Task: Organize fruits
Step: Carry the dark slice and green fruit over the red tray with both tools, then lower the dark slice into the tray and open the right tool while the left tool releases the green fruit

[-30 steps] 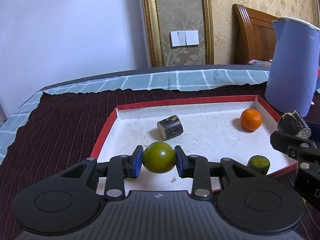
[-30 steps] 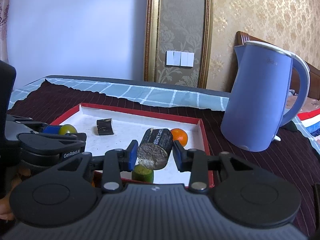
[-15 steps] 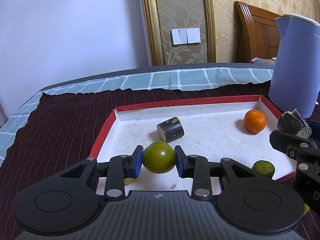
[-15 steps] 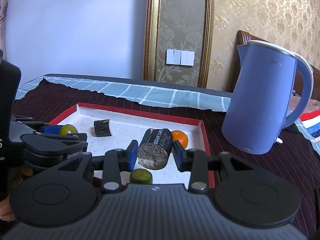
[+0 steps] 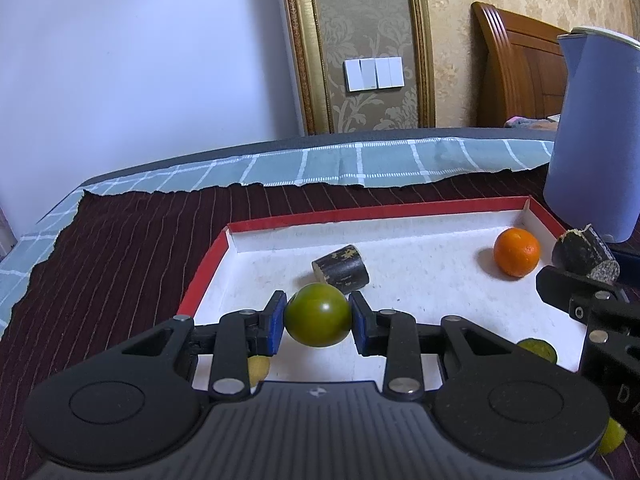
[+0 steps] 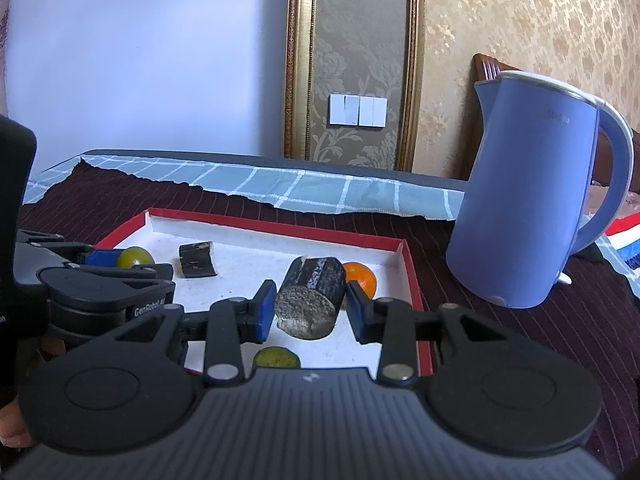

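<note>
My left gripper (image 5: 318, 322) is shut on a round green fruit (image 5: 318, 315), held over the near left part of a white tray with a red rim (image 5: 360, 212). My right gripper (image 6: 310, 312) is shut on a dark sugarcane piece (image 6: 310, 298) over the tray's near right part; that piece (image 5: 585, 255) also shows at the right of the left wrist view. In the tray lie another dark sugarcane piece (image 5: 341, 269), an orange (image 5: 516, 252) and a small green fruit (image 6: 277, 358) by the near rim. A yellowish fruit (image 5: 258, 366) peeks from under my left fingers.
A tall blue kettle (image 6: 532, 200) stands on the dark striped cloth (image 5: 120, 248) just right of the tray (image 6: 280, 224). A light checked cloth (image 5: 360, 160) runs along the far edge. Behind are a wall, a gilt frame and a wooden headboard (image 5: 516, 64).
In both views the tray and kettle have slid slightly right and down in the picture. Both grips are unchanged.
</note>
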{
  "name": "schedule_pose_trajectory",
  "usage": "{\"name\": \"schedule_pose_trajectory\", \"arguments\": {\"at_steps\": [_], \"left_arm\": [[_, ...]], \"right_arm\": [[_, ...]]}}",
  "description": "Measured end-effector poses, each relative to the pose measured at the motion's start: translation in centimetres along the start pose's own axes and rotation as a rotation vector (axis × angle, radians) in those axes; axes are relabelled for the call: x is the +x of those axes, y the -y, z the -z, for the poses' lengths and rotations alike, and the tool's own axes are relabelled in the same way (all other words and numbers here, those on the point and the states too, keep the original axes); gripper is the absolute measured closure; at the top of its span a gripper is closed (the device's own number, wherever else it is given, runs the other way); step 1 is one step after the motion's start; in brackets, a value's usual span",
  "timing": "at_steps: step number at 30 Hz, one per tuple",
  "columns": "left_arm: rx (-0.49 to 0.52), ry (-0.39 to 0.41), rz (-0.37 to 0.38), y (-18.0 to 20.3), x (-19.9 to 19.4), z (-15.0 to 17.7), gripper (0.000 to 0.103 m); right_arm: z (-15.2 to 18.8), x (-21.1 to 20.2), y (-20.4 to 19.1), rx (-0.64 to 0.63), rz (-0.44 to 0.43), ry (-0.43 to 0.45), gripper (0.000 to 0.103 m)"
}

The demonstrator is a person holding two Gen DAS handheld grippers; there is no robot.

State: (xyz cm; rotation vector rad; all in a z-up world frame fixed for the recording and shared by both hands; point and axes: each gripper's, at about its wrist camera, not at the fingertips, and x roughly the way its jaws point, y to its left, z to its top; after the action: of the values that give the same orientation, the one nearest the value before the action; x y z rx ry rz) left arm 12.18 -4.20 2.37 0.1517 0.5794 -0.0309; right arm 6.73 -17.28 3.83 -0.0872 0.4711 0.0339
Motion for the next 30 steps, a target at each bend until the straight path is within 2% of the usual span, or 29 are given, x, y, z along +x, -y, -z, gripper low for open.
{"name": "schedule_pose_trajectory", "arguments": {"at_steps": [30], "left_arm": [[-0.005,-0.009,-0.033,0.1,3.6,-1.7,0.070]], "right_arm": [[-1.8,4.6,1.8,0.027,0.028,-0.025,0.068]]}}
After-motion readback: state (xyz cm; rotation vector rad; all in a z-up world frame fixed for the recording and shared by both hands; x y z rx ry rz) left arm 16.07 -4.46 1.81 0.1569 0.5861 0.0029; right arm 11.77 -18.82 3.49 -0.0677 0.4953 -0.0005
